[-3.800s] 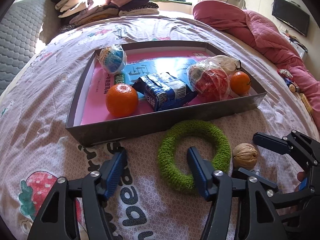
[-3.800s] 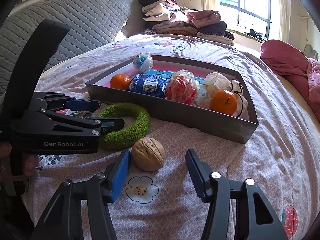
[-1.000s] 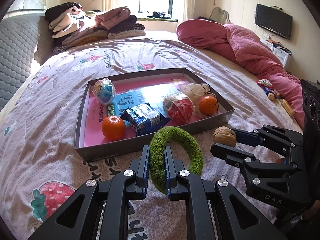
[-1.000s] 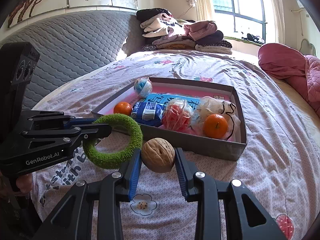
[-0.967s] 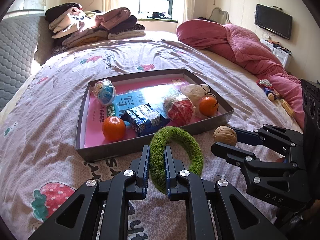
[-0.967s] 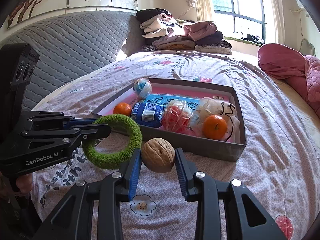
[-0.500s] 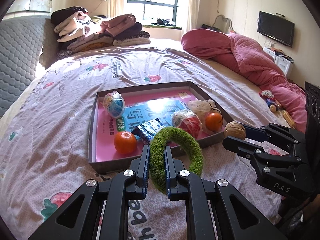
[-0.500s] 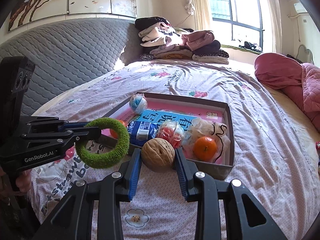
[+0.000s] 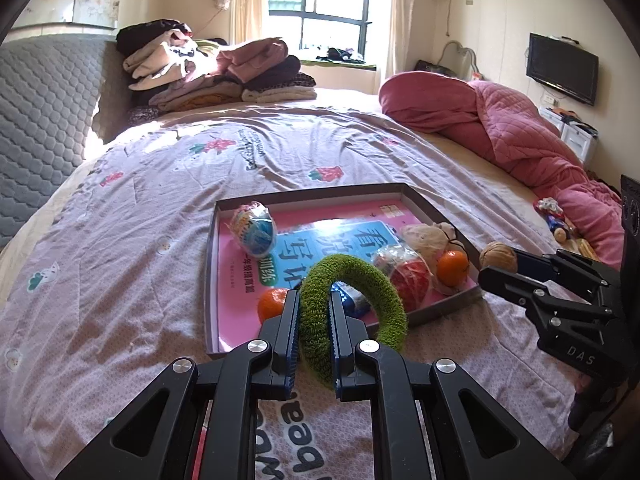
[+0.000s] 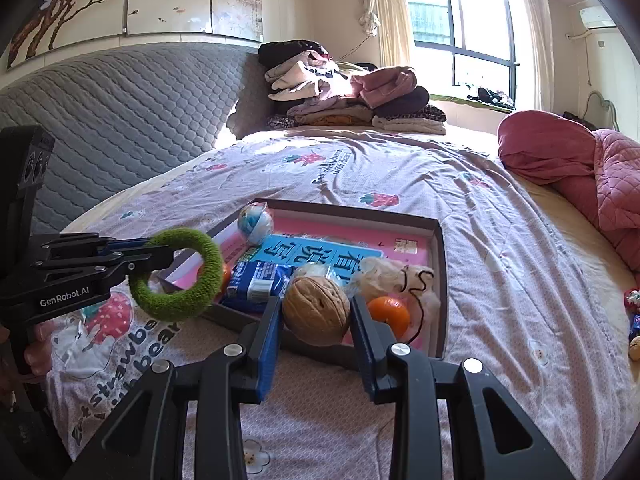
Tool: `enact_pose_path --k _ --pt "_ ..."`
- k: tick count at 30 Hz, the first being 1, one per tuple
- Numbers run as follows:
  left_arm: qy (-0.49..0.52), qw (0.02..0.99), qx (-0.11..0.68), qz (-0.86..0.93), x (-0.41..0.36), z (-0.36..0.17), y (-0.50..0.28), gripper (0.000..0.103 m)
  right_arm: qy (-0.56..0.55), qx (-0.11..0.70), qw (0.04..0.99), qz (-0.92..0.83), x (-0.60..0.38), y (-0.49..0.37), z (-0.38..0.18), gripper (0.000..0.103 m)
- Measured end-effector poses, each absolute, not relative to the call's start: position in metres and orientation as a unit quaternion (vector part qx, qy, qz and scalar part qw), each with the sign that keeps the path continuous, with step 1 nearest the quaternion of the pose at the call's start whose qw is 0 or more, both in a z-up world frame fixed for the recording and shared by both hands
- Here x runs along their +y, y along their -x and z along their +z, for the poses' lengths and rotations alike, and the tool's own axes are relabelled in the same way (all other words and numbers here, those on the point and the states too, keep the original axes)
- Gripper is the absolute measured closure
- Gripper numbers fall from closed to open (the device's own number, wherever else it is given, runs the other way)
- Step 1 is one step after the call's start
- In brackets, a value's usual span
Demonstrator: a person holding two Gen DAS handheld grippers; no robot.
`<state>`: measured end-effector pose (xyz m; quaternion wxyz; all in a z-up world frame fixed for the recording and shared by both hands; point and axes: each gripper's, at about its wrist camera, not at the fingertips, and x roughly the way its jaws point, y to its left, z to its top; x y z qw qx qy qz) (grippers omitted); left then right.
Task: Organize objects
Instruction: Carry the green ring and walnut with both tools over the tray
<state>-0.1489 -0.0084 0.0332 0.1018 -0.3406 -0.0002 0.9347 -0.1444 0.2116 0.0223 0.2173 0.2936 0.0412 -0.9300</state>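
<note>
Bed (image 9: 120,264) bears tray (image 9: 209,280) (folded clothes (image 9: 208,68) behind).

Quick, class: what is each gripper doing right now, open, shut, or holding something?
Left gripper: shut on the green ring.
Right gripper: shut on the walnut.

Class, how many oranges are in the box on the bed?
2. One orange sits at the box's near left, partly behind the left gripper; the other orange lies near the right wall. More may be hidden.
</note>
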Motion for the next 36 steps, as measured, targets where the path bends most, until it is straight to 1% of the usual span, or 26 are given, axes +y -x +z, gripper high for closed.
enact_pose_path --k 9,18,28,36 --pt "0.335 0.077 -0.015 0.939 -0.030 0.036 0.166 0.090 -0.276 0.049 0.207 -0.937 0.214 0.161 0.032 0.069" --pt "0.322 0.062 -0.015 0.944 -0.040 0.043 0.190 0.090 -0.276 0.057 0.203 -0.938 0.213 0.175 0.028 0.069" --pt "0.352 0.050 -0.029 0.934 -0.050 0.017 0.220 0.090 -0.296 0.061 0.203 -0.931 0.213 0.188 0.012 0.069" --pt "0.365 0.042 -0.028 0.930 -0.053 0.003 0.226 0.090 -0.322 0.070 0.206 -0.921 0.213 0.191 -0.004 0.069"
